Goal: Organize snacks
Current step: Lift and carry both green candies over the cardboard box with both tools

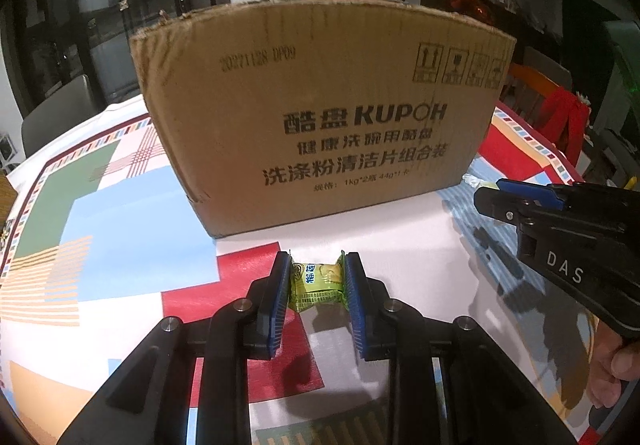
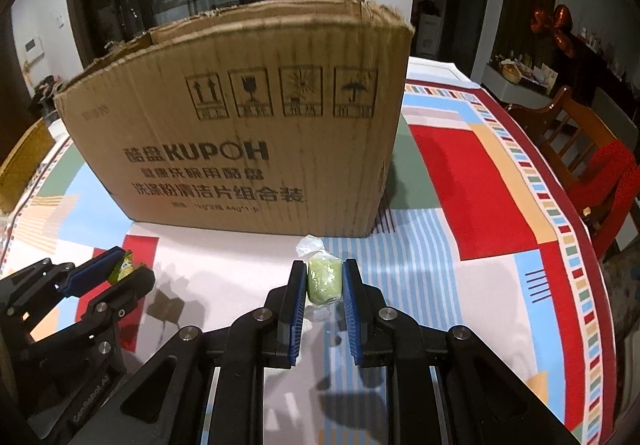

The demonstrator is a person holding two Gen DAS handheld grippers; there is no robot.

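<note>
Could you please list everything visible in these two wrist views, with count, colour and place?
cardboard box: one, brown with black print, open top, standing on the table ahead of both grippers.
wrapped snack: one, yellow-green printed wrapper, held between the left gripper's fingers.
green candy: one, pale green in clear wrap, held between the right gripper's fingers.
tablecloth: one, patchwork of red, blue, green, pink and white, covering the table.
wooden chair: one, brown with red cloth over it, at the table's right edge.
balloons: dark red, in the background on the right.
left gripper: black with blue fingers, shut on the snack.
right gripper: black with blue fingers, shut on the candy.
</note>
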